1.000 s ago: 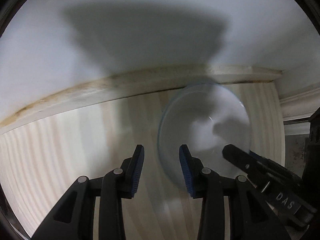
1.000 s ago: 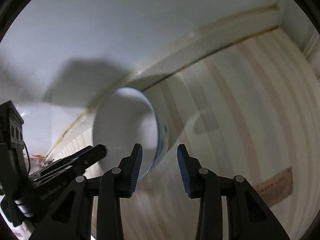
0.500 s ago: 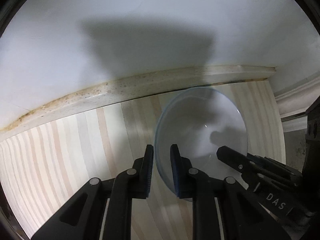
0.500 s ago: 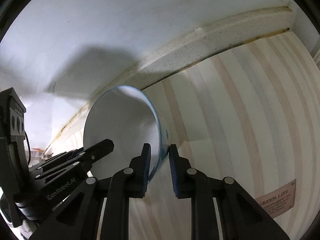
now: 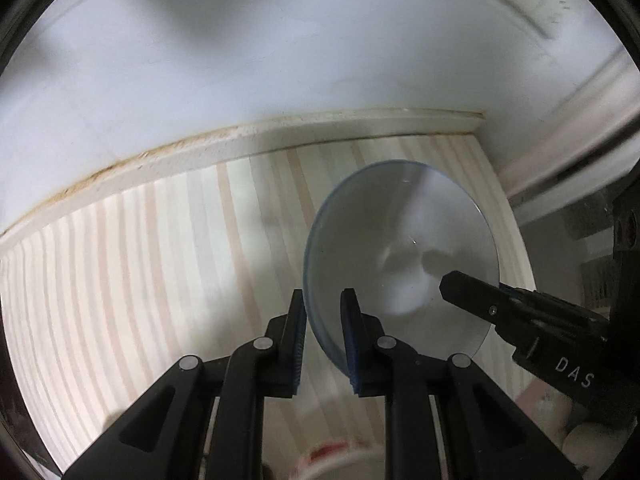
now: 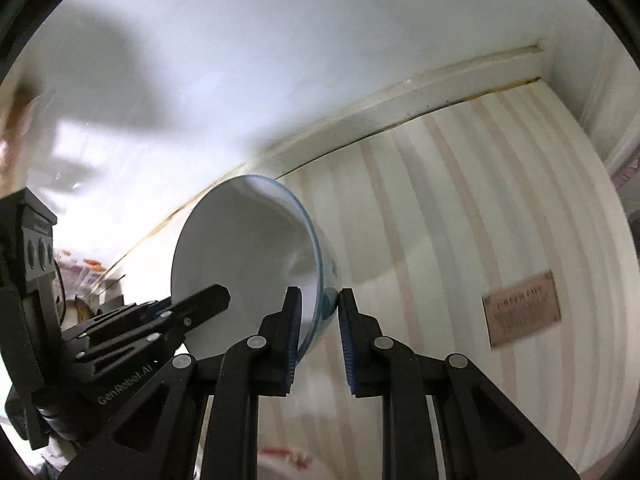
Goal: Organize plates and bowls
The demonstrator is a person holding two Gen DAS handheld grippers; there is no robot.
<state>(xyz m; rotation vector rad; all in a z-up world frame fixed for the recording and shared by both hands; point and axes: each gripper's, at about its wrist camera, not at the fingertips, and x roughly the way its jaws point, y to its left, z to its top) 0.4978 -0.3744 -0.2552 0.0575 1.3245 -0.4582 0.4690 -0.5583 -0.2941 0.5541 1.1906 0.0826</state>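
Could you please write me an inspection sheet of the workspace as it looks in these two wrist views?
Surface: pale striped tabletop, a tan label lying flat on it.
Job's things: one white bowl with a blue rim, tilted, gripped at opposite sides of its rim.
Clutter: a blurred white and red item at the bottom edge, too unclear to name.
Grippers: left gripper and right gripper both shut on the bowl rim.
Cables: a thin black cable beside the left gripper's body.
Surroundings: white wall with stained trim along the table's far edge.
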